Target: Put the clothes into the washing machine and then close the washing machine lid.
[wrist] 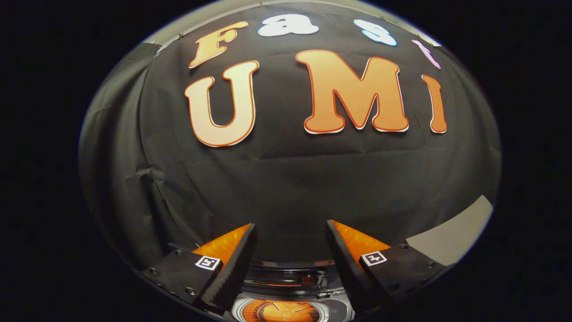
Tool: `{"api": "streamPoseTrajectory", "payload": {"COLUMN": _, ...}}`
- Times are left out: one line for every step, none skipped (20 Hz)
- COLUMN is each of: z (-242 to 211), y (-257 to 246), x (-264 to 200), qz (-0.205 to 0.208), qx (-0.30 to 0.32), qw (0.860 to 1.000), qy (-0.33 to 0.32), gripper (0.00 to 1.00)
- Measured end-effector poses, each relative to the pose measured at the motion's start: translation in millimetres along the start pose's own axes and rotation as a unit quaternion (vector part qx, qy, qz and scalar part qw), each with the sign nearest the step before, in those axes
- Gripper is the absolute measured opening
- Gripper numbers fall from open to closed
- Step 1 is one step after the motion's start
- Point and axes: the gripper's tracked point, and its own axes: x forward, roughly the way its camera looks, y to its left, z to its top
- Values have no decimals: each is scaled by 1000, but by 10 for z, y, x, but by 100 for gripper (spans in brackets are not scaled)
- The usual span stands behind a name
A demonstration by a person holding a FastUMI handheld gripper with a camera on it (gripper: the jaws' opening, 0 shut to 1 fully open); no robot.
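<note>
My gripper [291, 226] is open, its two fingers spread wide with nothing between them. It points level at the black cloth wall. Below and between the fingers lies the washing machine [286, 286], seen from above: a grey top and a round opening [282, 312] with an orange glow inside. A dark raised lid edge [286, 273] runs along the back of that opening. I cannot tell whether clothes lie inside the drum.
The black cloth wall [286, 179] stands close ahead and wraps round to the left. A pale grey surface [451, 239] shows beyond the right finger.
</note>
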Motion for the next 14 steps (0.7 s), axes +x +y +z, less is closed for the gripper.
{"api": "streamPoseTrajectory", "payload": {"z": -44, "y": -27, "x": 89, "qz": -4, "qx": -3, "qw": 1000, "qy": 6, "gripper": 98}}
{"api": "streamPoseTrajectory", "payload": {"z": -87, "y": -47, "x": 162, "qz": -6, "qx": -6, "qw": 1000, "qy": 14, "gripper": 98}}
{"api": "streamPoseTrajectory", "payload": {"z": -136, "y": -59, "x": 246, "qz": -8, "qx": -9, "qw": 1000, "qy": 22, "gripper": 99}}
{"api": "streamPoseTrajectory", "payload": {"z": -194, "y": -75, "x": 304, "qz": -10, "qx": -11, "qw": 999, "qy": 30, "gripper": 99}}
{"api": "streamPoseTrajectory", "payload": {"z": -231, "y": -86, "x": 373, "qz": -11, "qx": -12, "qw": 999, "qy": 36, "gripper": 99}}
{"api": "streamPoseTrajectory", "payload": {"z": -271, "y": -104, "x": 419, "qz": -16, "qx": -12, "qw": 999, "qy": 41, "gripper": 99}}
{"api": "streamPoseTrajectory", "payload": {"z": -302, "y": -112, "x": 454, "qz": -17, "qx": -12, "qw": 999, "qy": 45, "gripper": 99}}
{"api": "streamPoseTrajectory", "payload": {"z": -319, "y": -109, "x": 485, "qz": -18, "qx": -13, "qw": 999, "qy": 48, "gripper": 99}}
{"api": "streamPoseTrajectory", "payload": {"z": -343, "y": -112, "x": 517, "qz": -18, "qx": -15, "qw": 998, "qy": 51, "gripper": 99}}
{"api": "streamPoseTrajectory", "payload": {"z": -362, "y": -118, "x": 527, "qz": -18, "qx": -18, "qw": 998, "qy": 53, "gripper": 99}}
{"api": "streamPoseTrajectory", "payload": {"z": -382, "y": -129, "x": 573, "qz": -20, "qx": -21, "qw": 998, "qy": 55, "gripper": 99}}
{"api": "streamPoseTrajectory", "payload": {"z": -413, "y": -153, "x": 605, "qz": -24, "qx": -25, "qw": 998, "qy": 56, "gripper": 99}}
{"api": "streamPoseTrajectory", "payload": {"z": -467, "y": -182, "x": 655, "qz": -27, "qx": -29, "qw": 997, "qy": 61, "gripper": 99}}
{"api": "streamPoseTrajectory", "payload": {"z": -529, "y": -193, "x": 664, "qz": -24, "qx": -30, "qw": 997, "qy": 71, "gripper": 99}}
